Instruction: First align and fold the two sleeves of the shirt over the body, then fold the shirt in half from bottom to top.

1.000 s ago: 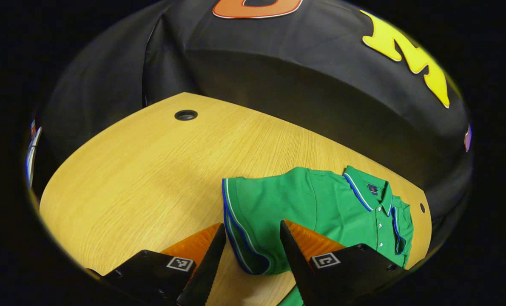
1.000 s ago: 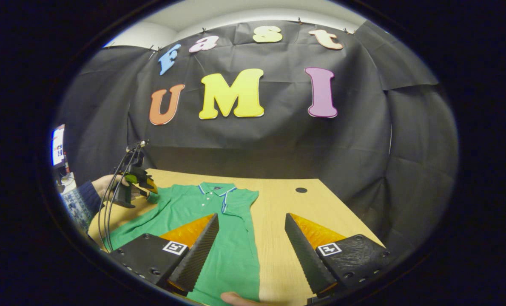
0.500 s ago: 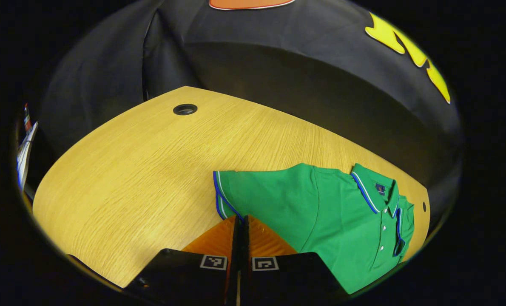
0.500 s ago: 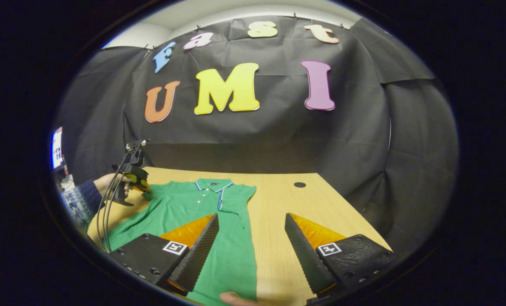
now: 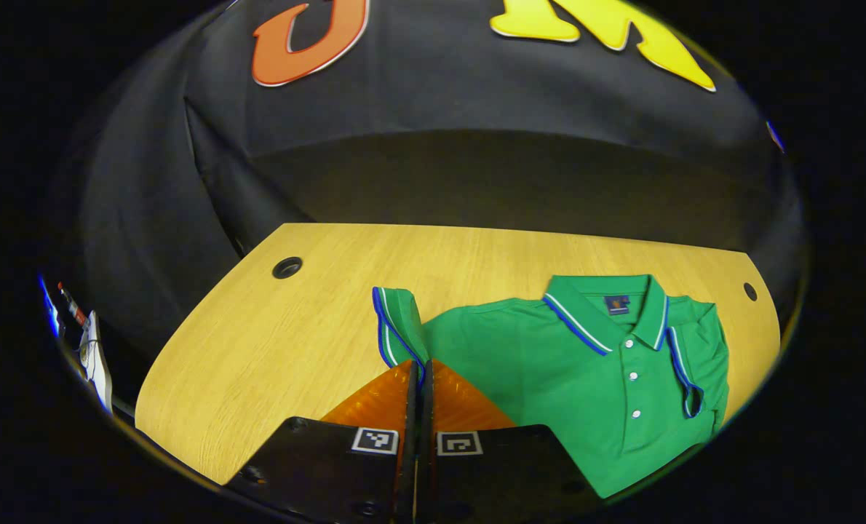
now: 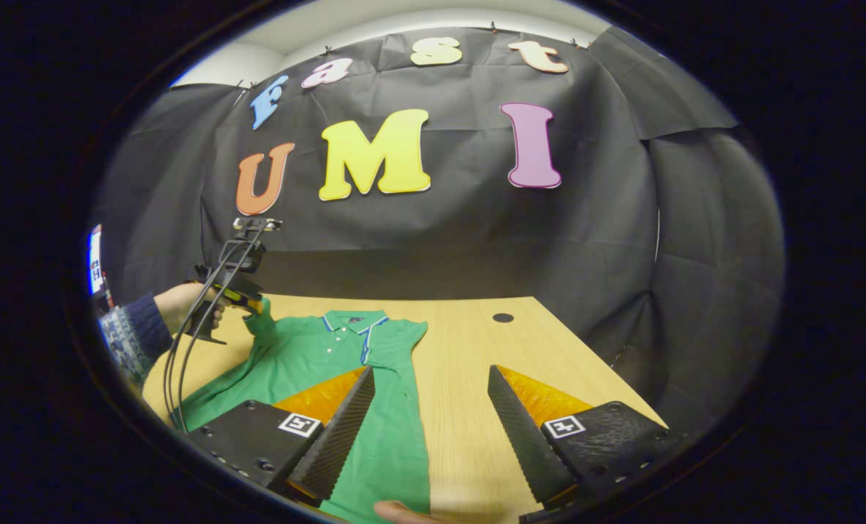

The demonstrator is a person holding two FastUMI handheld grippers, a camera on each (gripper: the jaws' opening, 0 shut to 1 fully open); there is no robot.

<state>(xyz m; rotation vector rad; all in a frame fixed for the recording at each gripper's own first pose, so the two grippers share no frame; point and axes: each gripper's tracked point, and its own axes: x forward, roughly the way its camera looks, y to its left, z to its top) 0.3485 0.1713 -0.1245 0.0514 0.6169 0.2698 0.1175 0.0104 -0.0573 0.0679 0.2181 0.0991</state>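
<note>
The left gripper is pinching the green shirt's unfolded sleeve; the other sleeve is lying folded. The right gripper is hovering open, empty. Bottom fold remaining.

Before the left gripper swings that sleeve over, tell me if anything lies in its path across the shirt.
Nothing visible does. The left gripper is shut on the sleeve, lifted at the shirt's edge. The shirt body beside it lies bare up to the collar, with the other sleeve already folded in. The right gripper hangs open over the lower shirt, apart from that path.
</note>
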